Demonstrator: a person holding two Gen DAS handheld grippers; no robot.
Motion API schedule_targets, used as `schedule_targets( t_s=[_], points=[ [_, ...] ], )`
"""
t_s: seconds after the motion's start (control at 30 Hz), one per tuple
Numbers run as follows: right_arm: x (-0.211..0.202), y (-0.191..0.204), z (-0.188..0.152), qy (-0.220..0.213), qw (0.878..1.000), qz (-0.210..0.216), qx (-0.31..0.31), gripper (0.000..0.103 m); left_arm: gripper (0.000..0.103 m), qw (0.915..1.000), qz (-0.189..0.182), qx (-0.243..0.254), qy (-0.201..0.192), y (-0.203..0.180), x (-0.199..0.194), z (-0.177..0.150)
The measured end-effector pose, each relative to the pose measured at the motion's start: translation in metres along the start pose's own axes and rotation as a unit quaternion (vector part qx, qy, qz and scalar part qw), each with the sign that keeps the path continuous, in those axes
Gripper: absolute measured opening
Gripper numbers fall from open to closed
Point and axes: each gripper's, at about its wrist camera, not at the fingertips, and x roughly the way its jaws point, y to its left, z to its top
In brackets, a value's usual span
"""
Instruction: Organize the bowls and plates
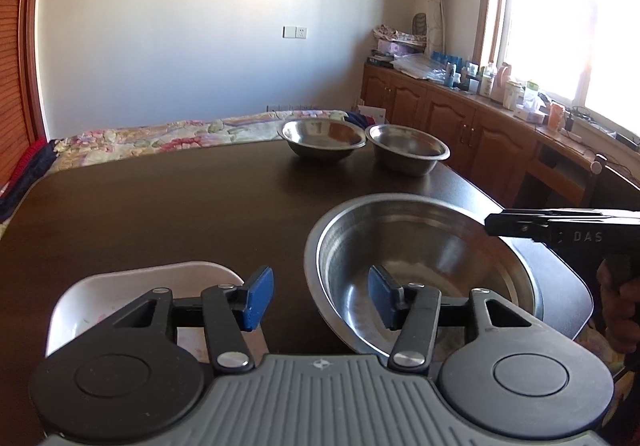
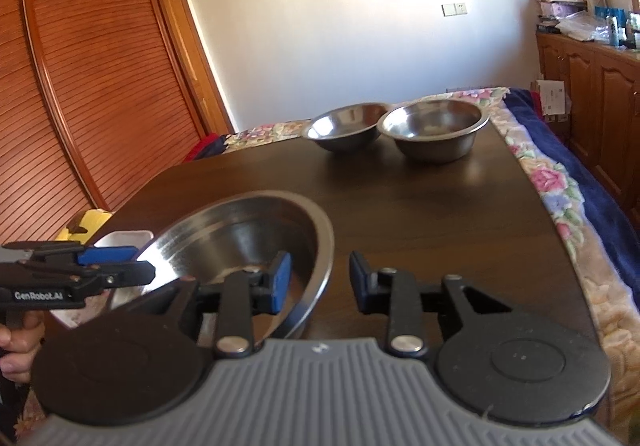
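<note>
A large steel bowl (image 1: 420, 246) sits on the dark wooden table (image 1: 180, 213), near its front. My left gripper (image 1: 320, 298) straddles the bowl's left rim, one blue pad inside and one outside, neither touching it. My right gripper (image 2: 320, 282) straddles the opposite rim of that bowl (image 2: 240, 230) the same way, its pads clear of the metal. Both are open. Two smaller steel bowls (image 1: 322, 137) (image 1: 406, 151) stand side by side at the table's far edge. A white dish (image 1: 120, 298) lies left of the large bowl, partly hidden under my left gripper.
A floral blanket (image 2: 560, 197) lies along the table's right side and beyond its far edge. Wooden cabinets (image 1: 460, 121) with clutter on top line the window wall. A slatted wooden wardrobe (image 2: 80, 85) stands on the left. A yellow object (image 2: 94, 219) lies by the white dish (image 2: 124, 236).
</note>
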Motion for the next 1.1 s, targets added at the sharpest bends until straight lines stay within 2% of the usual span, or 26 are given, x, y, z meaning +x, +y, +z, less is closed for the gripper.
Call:
schedule_targets(
  t_s=[0.07,0.33,0.7,0.87,1.1],
  points=[
    [-0.003,-0.002,0.005,-0.006,1.000,-0.008,-0.005,0.041,0.057,1.0000,0.004,0.002,-0.005,0.000,-0.001,0.003],
    [-0.012,0.000,0.021,-0.024,0.997,-0.041,-0.055,0.041,0.057,0.9997,0.007,0.009,-0.022,-0.004,-0.005,0.018],
    [-0.010,-0.009,0.050,-0.040,0.995,-0.055,-0.069,0.041,0.057,0.9976,-0.008,0.050,-0.048,-0.031,0.009,0.064],
    [-0.002,-0.024,0.064,-0.046,0.994,-0.066,-0.070,0.041,0.057,0.9967,-0.028,0.064,-0.043,-0.047,0.027,0.083],
    [0.027,-0.058,0.081,-0.039,0.994,-0.087,-0.054,0.041,0.057,0.9960,-0.037,0.078,-0.022,-0.056,0.065,0.102]
  ],
)
